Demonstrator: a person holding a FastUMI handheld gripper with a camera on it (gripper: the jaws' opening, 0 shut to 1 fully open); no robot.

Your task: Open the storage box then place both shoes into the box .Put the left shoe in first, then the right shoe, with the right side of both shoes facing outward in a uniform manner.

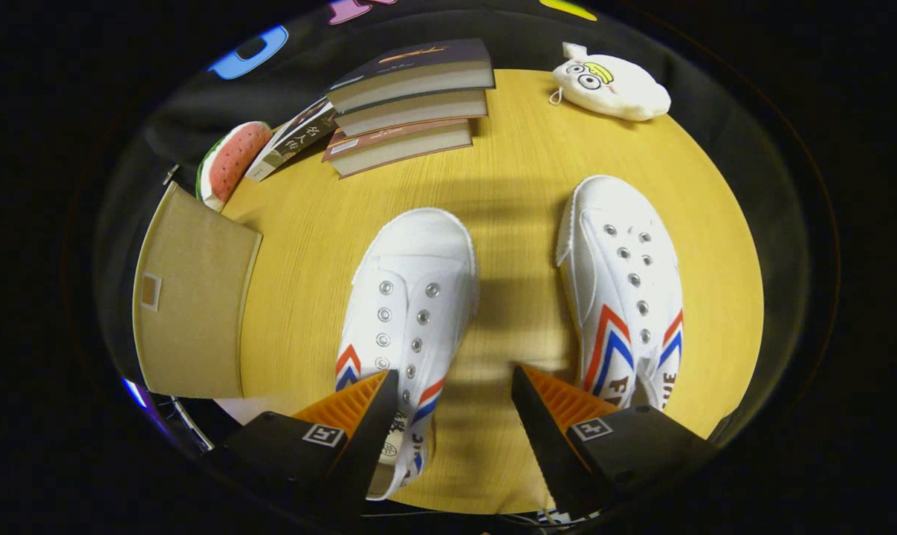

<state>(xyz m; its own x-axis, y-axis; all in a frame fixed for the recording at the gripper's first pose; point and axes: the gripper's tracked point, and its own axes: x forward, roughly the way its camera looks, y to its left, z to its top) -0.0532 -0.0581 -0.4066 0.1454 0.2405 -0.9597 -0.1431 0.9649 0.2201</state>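
Gripper view showed the tool [454,401] with fingers spread apart, holding nothing — above the round yellow wooden surface [507,171]. Left of the two white canvas shoes [409,312] [623,286] sat the beige fabric storage box [192,305], lid seemingly closed; judging by this, every step remained.

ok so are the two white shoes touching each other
Apart. The gripper view shows a plain strip of bare table between the left-hand shoe and the right-hand shoe along their whole length. The open tongs hover above that gap, holding nothing.
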